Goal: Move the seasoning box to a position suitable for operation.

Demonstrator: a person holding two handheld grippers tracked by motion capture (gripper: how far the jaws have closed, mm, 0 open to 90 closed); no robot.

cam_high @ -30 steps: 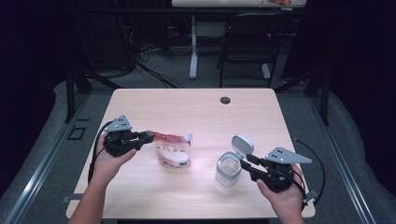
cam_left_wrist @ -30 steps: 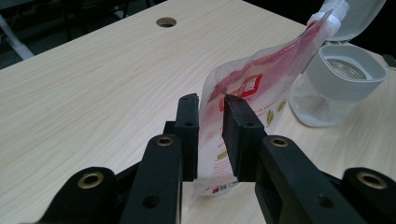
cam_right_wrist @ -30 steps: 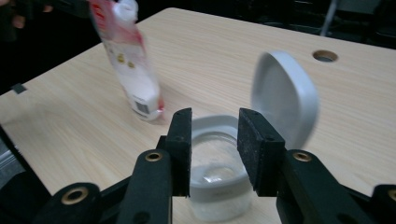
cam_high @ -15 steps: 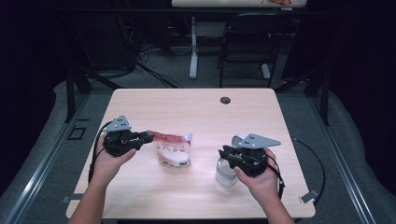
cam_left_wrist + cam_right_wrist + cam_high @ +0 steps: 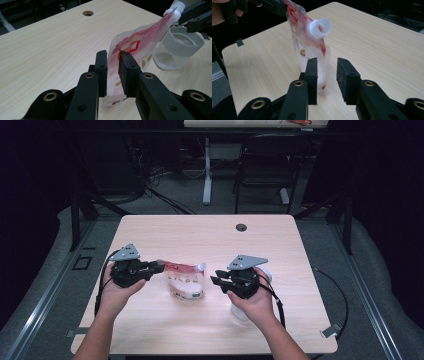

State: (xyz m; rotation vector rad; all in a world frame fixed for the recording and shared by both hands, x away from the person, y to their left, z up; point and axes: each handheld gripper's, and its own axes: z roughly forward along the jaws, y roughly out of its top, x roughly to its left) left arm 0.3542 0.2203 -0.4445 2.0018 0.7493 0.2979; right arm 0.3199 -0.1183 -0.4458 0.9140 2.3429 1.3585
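The left gripper [image 5: 159, 266] sits at centre left of the high view, its fingers [image 5: 125, 72] pinching one edge of the red and clear plastic spout pouch [image 5: 184, 280]. In the left gripper view the film runs up between the two black pads and leans toward the upper right of the frame, ending in a white screw spout [image 5: 175, 8]. The pouch stands with its base on the pale wooden bench [image 5: 200, 235], just left of centre in the high view.

The right gripper [image 5: 215, 281] is just right of the pouch in the high view, aimed at it. Its fingers [image 5: 312, 77] are spread with nothing pressed between them; they have just been opening. In the right gripper view the pouch stands ahead of them, its open white spout in the upper middle of the frame.

A clear glass jar with a grey rim [image 5: 176, 48] stands on the bench at the right of the left gripper view, near the pouch.
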